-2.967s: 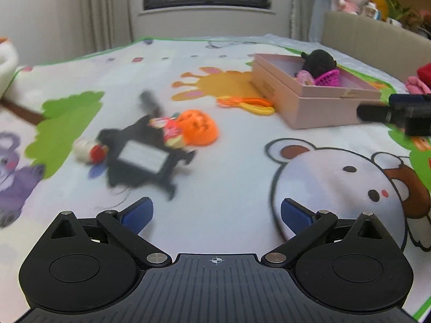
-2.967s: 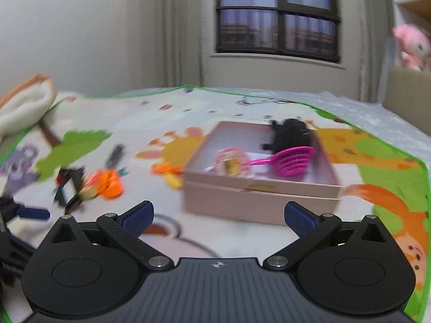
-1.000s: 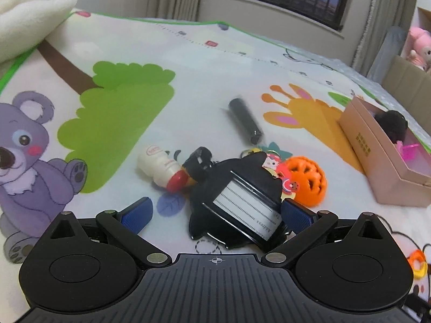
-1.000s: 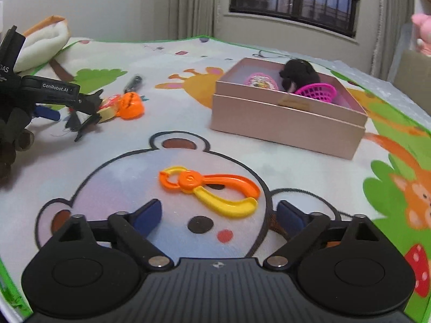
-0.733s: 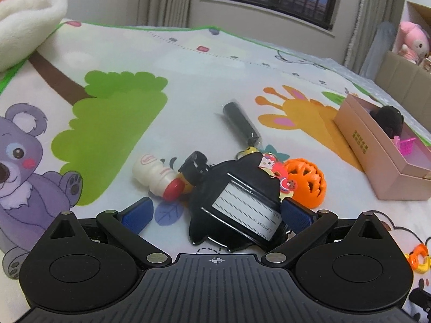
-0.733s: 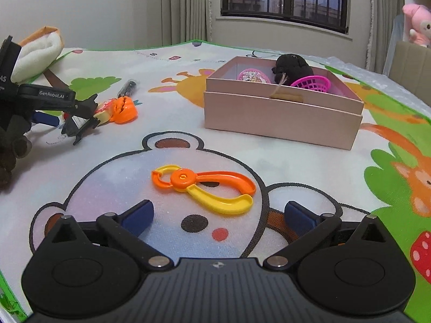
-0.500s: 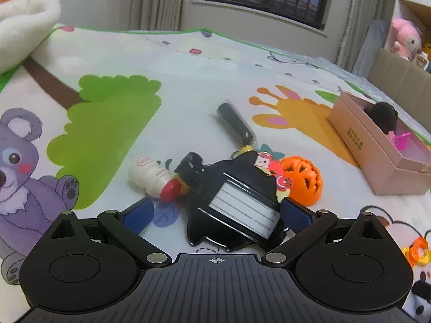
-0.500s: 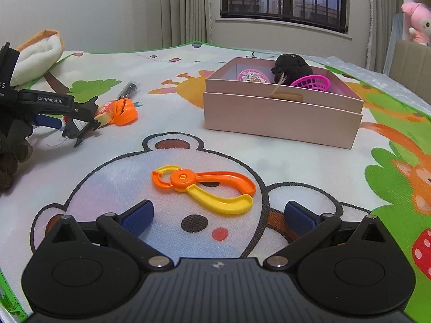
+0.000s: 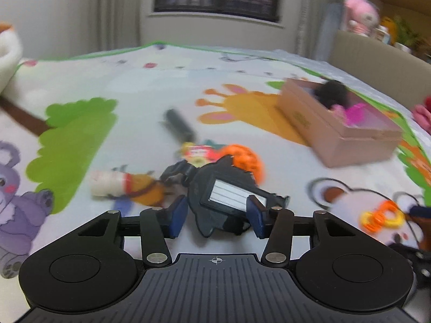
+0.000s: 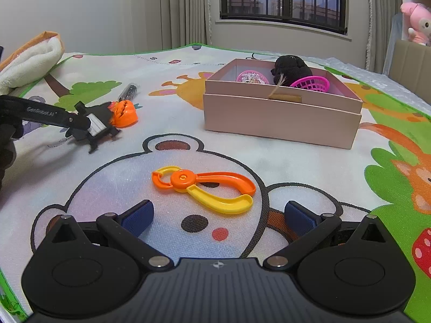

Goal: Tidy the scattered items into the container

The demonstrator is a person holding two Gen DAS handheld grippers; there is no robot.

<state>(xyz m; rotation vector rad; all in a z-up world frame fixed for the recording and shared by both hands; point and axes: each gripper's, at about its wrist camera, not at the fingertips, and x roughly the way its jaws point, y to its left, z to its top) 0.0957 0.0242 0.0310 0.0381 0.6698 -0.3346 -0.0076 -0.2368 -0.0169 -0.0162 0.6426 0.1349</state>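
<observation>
Left wrist view: left tool (image 9: 216,216) narrowed around black tag (image 9: 229,199), pads at its two edges; contact likely but blurred, so grip not confirmed. Tag apparently lifting off mat (image 9: 134,75); in right view, tag (image 10: 93,126) held at tip of left tool (image 10: 78,122), tilted, beside orange ball (image 10: 124,113). Charm (image 9: 198,152) and ball (image 9: 246,161) just behind tag; possibly tethered to it, cannot tell.

Right tool (image 10: 218,215) wide, holding nothing, low over toy pliers (image 10: 204,185).

Box (image 10: 280,113) well to the right of tag, already holding plush (image 10: 291,71), pink basket (image 10: 313,83), pink ball (image 10: 252,76).

For the step: squeeze fully before rising; lift slowly, watching for dragged items; keep tag level; clear near wall of box, then release low inside on bare floor beside the toys. Bottle (image 9: 109,187) and pen (image 9: 179,125) left on mat.
</observation>
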